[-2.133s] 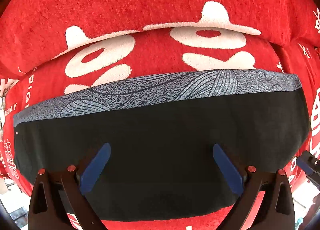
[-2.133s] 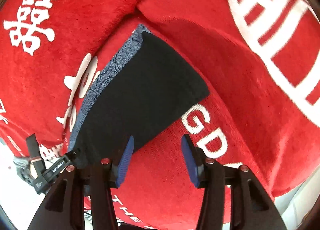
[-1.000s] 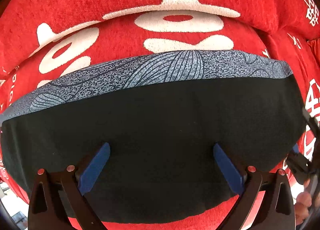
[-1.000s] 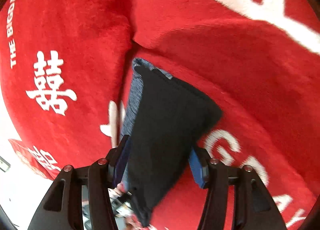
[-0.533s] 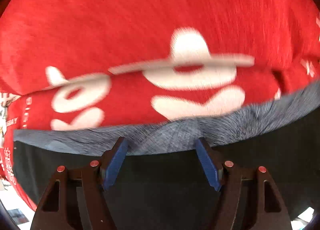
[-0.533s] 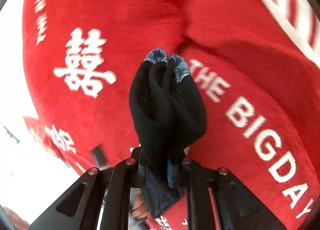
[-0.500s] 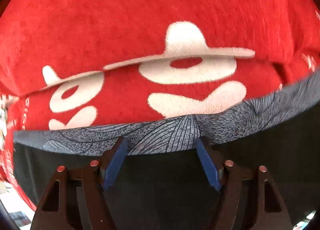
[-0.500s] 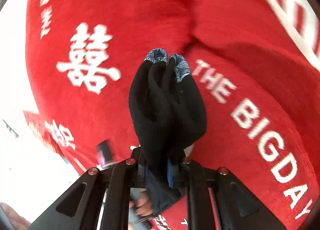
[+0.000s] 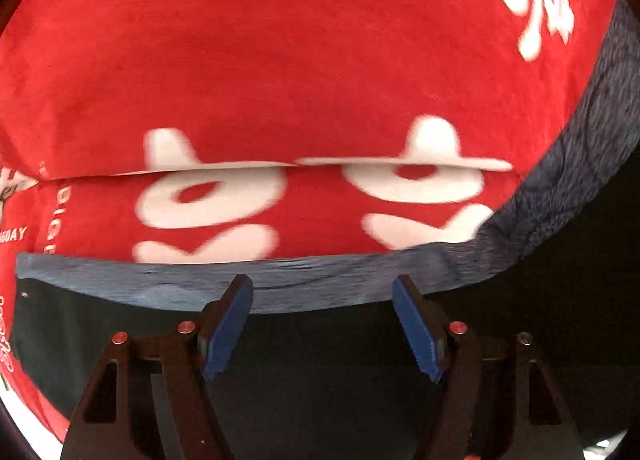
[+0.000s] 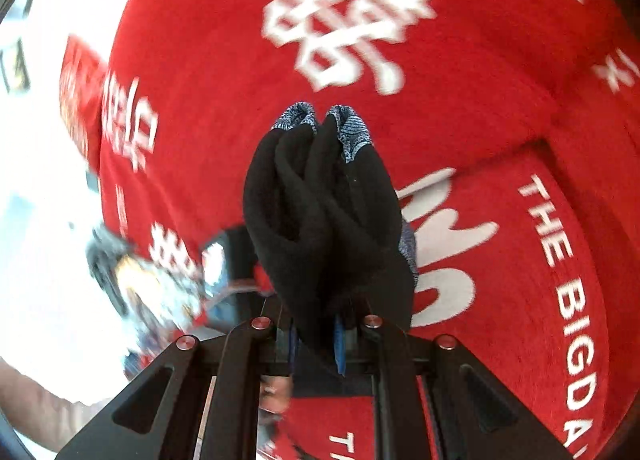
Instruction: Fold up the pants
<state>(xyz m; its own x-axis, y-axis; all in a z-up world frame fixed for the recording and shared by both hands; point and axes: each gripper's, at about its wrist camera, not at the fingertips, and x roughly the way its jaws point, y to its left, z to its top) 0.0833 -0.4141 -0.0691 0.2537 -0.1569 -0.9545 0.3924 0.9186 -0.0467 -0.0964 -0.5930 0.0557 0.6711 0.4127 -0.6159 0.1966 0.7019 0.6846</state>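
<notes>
The black pants (image 9: 320, 380) with a grey patterned waistband (image 9: 168, 280) lie on the red sofa cover. Their right end rises off the seat toward the upper right. My left gripper (image 9: 322, 296) is open, its blue pads (image 9: 228, 324) resting over the black cloth just short of the waistband. My right gripper (image 10: 316, 344) is shut on a bunched end of the pants (image 10: 324, 220), which stands up in folds from the jaws, grey band at the top.
The red sofa cover (image 9: 280, 60) with white characters and lettering spans seat and backrest. A seam (image 9: 240, 168) runs between seat and backrest. A bright floor area (image 10: 36, 220) lies left of the sofa in the right wrist view.
My right gripper closed on the end of the pants and lifted it, swinging left over the sofa. My left gripper narrowed and moved forward to the waistband.
</notes>
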